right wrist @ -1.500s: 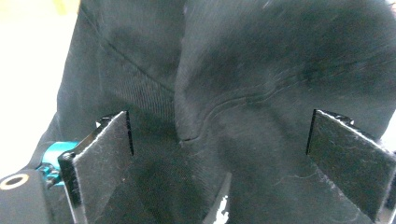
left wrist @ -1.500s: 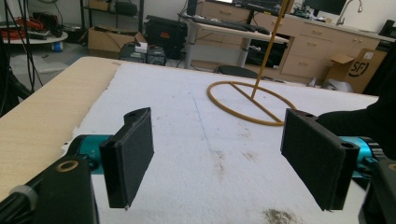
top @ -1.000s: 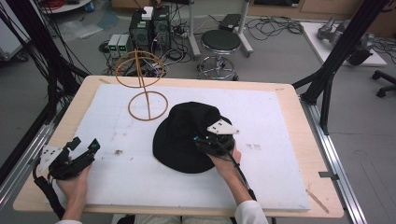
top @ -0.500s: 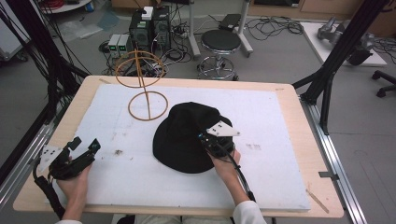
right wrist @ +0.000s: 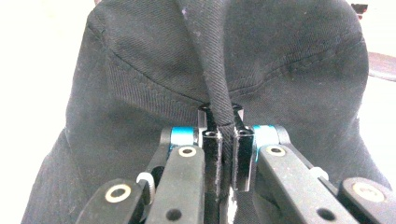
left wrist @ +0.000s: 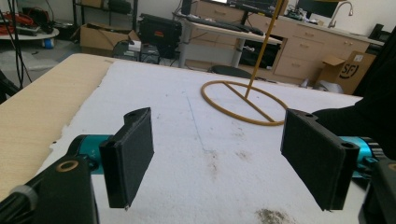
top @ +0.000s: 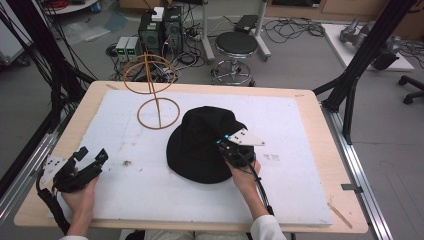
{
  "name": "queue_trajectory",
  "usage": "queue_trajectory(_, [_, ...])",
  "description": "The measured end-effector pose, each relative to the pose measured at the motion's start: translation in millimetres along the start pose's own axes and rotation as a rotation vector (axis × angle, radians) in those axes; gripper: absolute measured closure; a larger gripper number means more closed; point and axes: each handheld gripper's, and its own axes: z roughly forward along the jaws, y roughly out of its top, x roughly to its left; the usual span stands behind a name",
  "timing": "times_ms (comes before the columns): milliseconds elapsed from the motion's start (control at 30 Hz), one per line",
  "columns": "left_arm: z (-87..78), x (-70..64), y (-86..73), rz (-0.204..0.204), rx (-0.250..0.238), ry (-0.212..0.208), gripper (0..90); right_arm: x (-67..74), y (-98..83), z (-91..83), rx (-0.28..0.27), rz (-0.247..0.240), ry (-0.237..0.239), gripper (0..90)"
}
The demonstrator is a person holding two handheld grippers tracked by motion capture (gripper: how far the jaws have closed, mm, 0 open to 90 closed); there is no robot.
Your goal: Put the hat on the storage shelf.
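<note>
While your right gripper [top: 231, 150] pinches a fold of the black hat's [top: 202, 145] brim, jaws clamped tight on the cloth, your left gripper [top: 85, 165] rests well left of the hat, jaws wide and holding nothing. Beyond the hat, just to its left, stands the wire hat stand [top: 157, 112] on the white foam mat [top: 300, 130].

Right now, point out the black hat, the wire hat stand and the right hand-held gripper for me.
black hat [top: 197, 150], high view, on the brim's left side.
wire hat stand [top: 158, 113], high view, on its base ring.
right hand-held gripper [right wrist: 224, 135], right gripper view, between the jaws pinching a fold of hat fabric.
</note>
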Motion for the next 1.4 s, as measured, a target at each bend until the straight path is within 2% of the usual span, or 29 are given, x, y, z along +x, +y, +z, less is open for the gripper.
queue_trajectory(133, [-0.1,0.4,0.0,-0.001,0.001,0.001,25.6,-2.4,1.3,-2.4,-0.018,0.002,-0.007,86.5])
queue_trajectory(200, [-0.3,0.5,0.1,-0.001,0.001,0.001,25.6,-3.3,2.9,-5.0,-0.043,0.013,-0.009,86.5])
queue_trajectory(300, [-0.1,0.7,-0.1,-0.003,0.001,0.002,25.6,-4.3,6.6,-9.4,-0.079,0.005,-0.019,86.4])
queue_trajectory(333, [0.1,0.8,-0.1,-0.004,0.003,0.001,25.6,-4.1,11.0,-13.2,-0.114,-0.013,-0.033,86.4])
queue_trajectory(367, [0.1,0.9,-0.1,-0.004,0.003,0.001,25.6,-4.1,11.0,-13.2,-0.114,-0.013,-0.033,86.4])
queue_trajectory(400, [0.2,0.7,-0.1,-0.004,0.003,0.001,25.6,-3.8,16.3,-16.6,-0.144,-0.018,-0.048,86.3])
queue_trajectory(500, [0.5,0.3,-0.2,-0.002,0.003,0.000,25.6,-4.3,21.8,-19.6,-0.173,-0.014,-0.053,86.4])
queue_trajectory(567, [0.8,0.1,-0.2,-0.002,0.004,-0.001,25.6,-5.5,27.7,-23.2,-0.213,-0.003,-0.043,86.4])
queue_trajectory(600, [0.8,0.0,-0.3,-0.002,0.005,-0.001,25.6,-6.9,32.1,-27.0,-0.256,0.014,-0.034,86.4])
queue_trajectory(633, [0.8,0.0,-0.3,-0.002,0.006,-0.002,25.6,-6.9,32.1,-27.0,-0.256,0.014,-0.034,86.4])
queue_trajectory(967, [1.9,-0.3,-0.6,-0.001,0.005,-0.007,25.6,-12.7,44.9,-40.7,-0.438,0.092,0.009,86.4])
queue_trajectory(1200, [4.5,-1.9,-1.1,0.005,0.007,-0.015,25.6,-10.8,67.9,-39.0,-0.509,0.090,0.035,86.3])
queue_trajectory(1400, [6.2,0.1,-1.5,-0.003,0.009,-0.018,25.6,-2.9,93.1,-29.7,-0.549,0.069,0.017,86.3])
